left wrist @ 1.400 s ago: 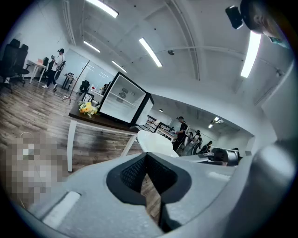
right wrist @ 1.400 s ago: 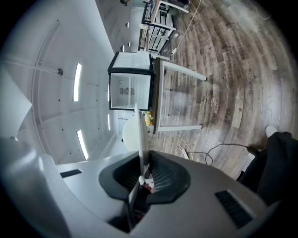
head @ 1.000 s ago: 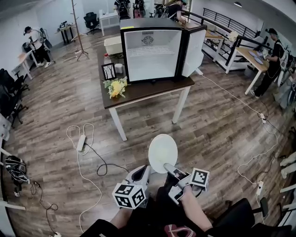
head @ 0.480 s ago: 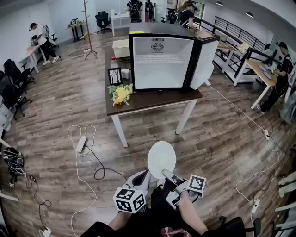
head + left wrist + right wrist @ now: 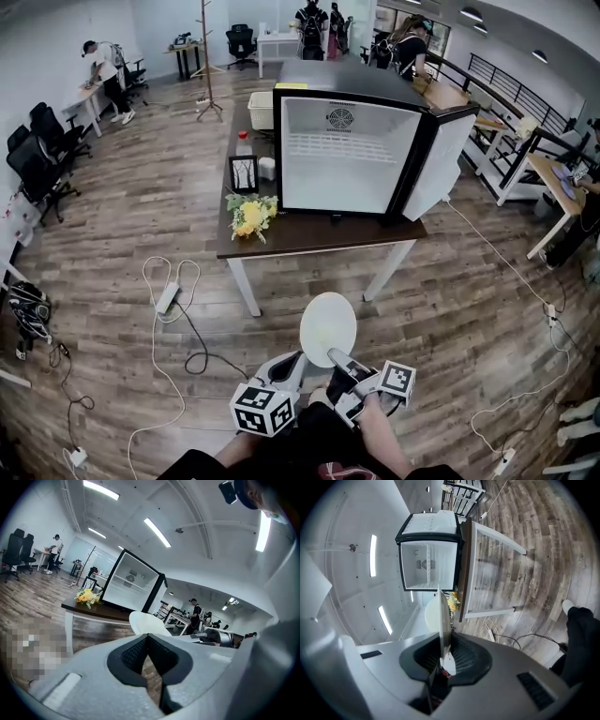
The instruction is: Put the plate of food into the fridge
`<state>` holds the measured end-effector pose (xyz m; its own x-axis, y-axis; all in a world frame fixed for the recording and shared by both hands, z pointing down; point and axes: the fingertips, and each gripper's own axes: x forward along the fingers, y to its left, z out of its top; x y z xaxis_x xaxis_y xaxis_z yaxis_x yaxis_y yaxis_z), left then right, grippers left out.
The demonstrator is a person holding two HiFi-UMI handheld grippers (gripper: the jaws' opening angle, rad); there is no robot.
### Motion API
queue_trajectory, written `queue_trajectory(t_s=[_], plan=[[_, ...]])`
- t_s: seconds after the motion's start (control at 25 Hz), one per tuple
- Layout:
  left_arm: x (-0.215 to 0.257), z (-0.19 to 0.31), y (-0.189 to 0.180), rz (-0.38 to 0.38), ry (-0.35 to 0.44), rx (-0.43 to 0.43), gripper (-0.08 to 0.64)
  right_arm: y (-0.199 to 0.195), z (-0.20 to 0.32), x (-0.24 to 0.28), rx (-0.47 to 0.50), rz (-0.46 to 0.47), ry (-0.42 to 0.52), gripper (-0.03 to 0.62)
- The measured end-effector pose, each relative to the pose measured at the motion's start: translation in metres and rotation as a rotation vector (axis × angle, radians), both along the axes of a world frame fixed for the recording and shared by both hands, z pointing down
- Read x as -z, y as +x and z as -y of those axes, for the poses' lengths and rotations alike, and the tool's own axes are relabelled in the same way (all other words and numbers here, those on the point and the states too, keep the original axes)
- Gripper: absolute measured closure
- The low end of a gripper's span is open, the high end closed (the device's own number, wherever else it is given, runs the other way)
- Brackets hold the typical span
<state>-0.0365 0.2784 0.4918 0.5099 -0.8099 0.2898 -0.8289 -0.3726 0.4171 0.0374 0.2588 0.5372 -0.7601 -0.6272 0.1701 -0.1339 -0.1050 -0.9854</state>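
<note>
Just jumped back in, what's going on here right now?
A person holds a round white plate by its rim in the right tool, which is shut on it. No food can be made out on the plate. The left tool is shut and empty beside it. Ahead, a black mini fridge stands on a dark wooden table with its door open. The plate is not yet at the fridge.
</note>
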Motion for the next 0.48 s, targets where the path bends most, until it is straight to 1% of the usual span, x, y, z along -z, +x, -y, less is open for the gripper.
queue_trajectory(t_s=[0.2,0.48], plan=[[-0.003,0.038,0.014,0.006,-0.015,0.035,0.555,0.016,0.038,-0.001,0.032,-0.019,-0.006,0.538],[-0.007,0.081,0.048,-0.007,-0.014,0.034,0.555,0.045,0.082,0.002,0.044,-0.02,0.0,0.538]])
